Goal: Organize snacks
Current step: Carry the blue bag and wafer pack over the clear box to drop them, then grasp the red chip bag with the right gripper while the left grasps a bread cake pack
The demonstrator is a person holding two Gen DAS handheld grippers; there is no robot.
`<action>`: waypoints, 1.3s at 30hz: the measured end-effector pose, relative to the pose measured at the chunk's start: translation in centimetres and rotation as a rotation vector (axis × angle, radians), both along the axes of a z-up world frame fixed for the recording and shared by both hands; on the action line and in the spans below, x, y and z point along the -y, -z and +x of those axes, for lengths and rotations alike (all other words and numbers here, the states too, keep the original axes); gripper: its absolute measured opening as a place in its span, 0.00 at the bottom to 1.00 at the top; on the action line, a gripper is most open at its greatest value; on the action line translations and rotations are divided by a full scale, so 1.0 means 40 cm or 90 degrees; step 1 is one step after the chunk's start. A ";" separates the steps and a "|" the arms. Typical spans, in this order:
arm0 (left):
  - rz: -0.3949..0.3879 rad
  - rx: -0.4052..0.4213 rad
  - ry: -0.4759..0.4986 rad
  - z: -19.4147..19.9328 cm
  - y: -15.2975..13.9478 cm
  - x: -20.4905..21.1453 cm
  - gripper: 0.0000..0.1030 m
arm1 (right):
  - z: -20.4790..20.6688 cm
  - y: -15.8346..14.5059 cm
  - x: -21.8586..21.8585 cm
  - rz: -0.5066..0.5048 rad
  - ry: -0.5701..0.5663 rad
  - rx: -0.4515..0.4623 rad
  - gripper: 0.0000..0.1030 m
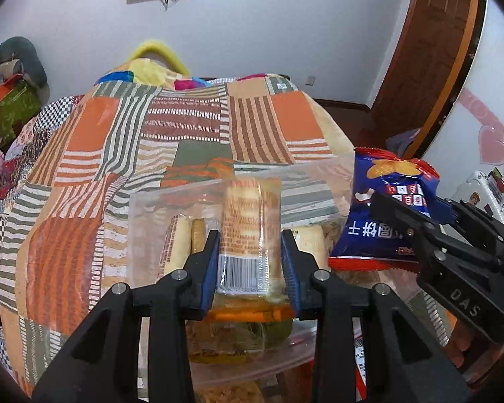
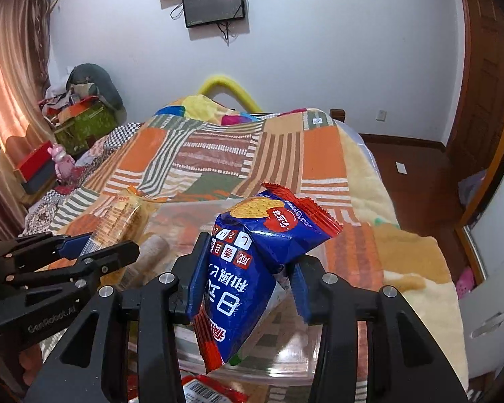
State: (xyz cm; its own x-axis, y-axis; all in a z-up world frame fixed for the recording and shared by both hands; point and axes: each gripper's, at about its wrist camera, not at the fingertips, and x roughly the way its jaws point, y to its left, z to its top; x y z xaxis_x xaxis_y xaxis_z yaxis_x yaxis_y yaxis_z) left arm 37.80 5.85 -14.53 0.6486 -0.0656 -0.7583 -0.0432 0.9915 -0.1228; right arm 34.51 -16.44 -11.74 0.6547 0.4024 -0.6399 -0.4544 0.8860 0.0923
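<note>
Placement step, as I read it: both grippers carry a snack above the clear plastic bin sitting on the bed.

Left gripper: jaws pinching a clear-wrapped biscuit pack by its sides, barcode end nearest the camera, pack upright over the bin interior.

Right gripper: jaws closed on a blue cracker bag (red crimped ends, bag crumpled and tilted), held over the bin's right side, near the left gripper but apart from it.

Next move, my guess: lower each pack into a free slot and spread the jaws; the bag is soft, so expect it to slump.

Count:
- held snacks: two, one per gripper
- packs standing in the bin: at least three pale ones visible (more below, too blurred to count)
- bins: one
- red packet at the bottom edge: one, partly hidden
</note>
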 end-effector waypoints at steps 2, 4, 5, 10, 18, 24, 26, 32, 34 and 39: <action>-0.002 0.000 0.000 -0.002 0.003 0.002 0.34 | -0.003 0.000 0.000 -0.005 -0.006 0.007 0.40; -0.001 0.001 0.004 -0.010 0.000 0.005 0.35 | -0.007 -0.004 -0.003 -0.015 -0.011 0.011 0.41; 0.000 0.002 0.006 -0.013 -0.003 0.005 0.37 | -0.007 -0.007 -0.005 -0.023 -0.012 0.015 0.41; 0.023 0.030 0.016 -0.062 -0.046 0.016 0.44 | -0.017 -0.024 -0.002 -0.057 -0.008 0.021 0.66; 0.033 0.062 0.018 -0.163 -0.104 0.002 0.55 | -0.077 -0.056 0.025 -0.024 -0.025 0.018 0.78; 0.038 0.061 0.016 -0.252 -0.100 -0.031 0.60 | -0.137 -0.045 0.001 -0.019 -0.072 0.002 0.81; 0.042 0.051 0.011 -0.280 -0.084 -0.046 0.61 | -0.151 -0.026 -0.024 -0.029 -0.091 -0.008 0.81; 0.052 0.007 0.006 -0.341 -0.017 -0.073 0.61 | -0.176 0.048 -0.096 -0.086 -0.141 -0.041 0.81; 0.053 -0.006 0.009 -0.353 0.004 -0.072 0.61 | -0.179 0.067 -0.103 -0.099 -0.144 -0.047 0.80; 0.032 -0.028 0.019 -0.371 0.047 -0.065 0.61 | -0.176 0.090 -0.059 -0.083 -0.117 -0.067 0.79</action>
State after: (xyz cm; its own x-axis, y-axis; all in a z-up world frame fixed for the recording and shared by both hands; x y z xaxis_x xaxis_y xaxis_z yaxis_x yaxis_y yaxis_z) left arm 22.97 8.43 -16.43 0.6128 -0.0453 -0.7890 -0.0179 0.9973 -0.0711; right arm 27.47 -14.06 -15.33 0.5055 0.4176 -0.7551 -0.6029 0.7969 0.0372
